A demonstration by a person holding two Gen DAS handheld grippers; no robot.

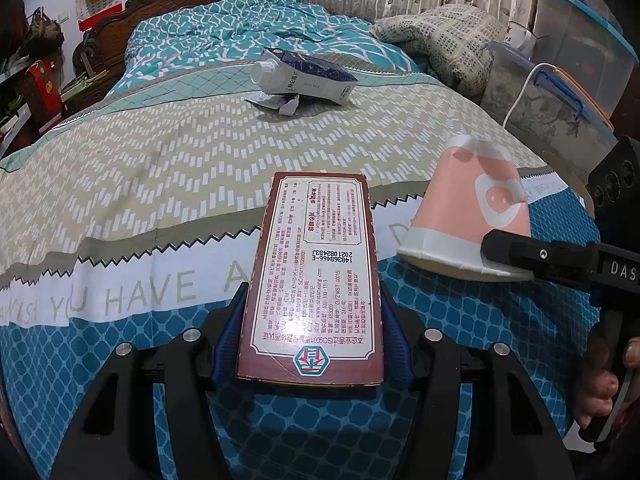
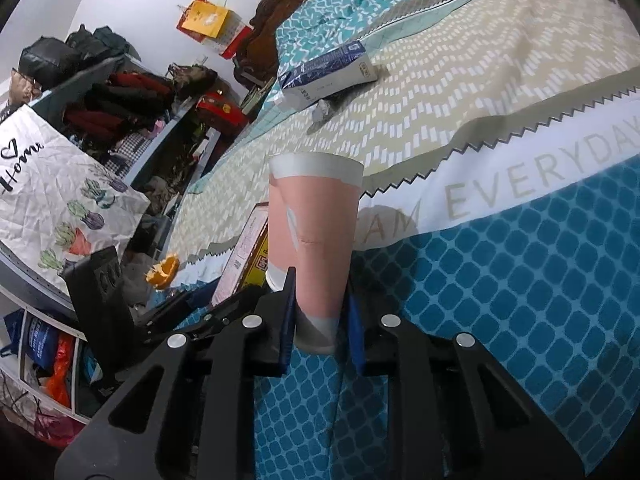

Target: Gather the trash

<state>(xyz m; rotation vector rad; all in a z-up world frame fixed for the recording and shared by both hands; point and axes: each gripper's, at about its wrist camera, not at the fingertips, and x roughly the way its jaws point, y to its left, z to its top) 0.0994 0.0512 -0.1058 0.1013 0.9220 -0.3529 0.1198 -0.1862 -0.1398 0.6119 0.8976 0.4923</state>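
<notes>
A brown-red cardboard box (image 1: 316, 264) with white printed text sticks out forward from my left gripper (image 1: 312, 314), whose blue pads are shut on its sides. My right gripper (image 2: 320, 314) is shut on the rim end of a pink paper cup (image 2: 314, 216), which is squashed between the pads and tilted above the bedspread. In the left wrist view the cup (image 1: 468, 208) hangs to the right of the box. A blue and white drink carton (image 1: 304, 74) lies on its side further up the bed, on top of a crumpled wrapper (image 1: 276, 102).
The bed (image 1: 140, 184) has a patterned teal and beige cover. A folded quilt (image 1: 440, 40) and plastic storage boxes (image 1: 560, 92) stand at its right side. A piece of orange peel (image 2: 162, 270), a printed bag (image 2: 60, 184) and cluttered shelves are on the left.
</notes>
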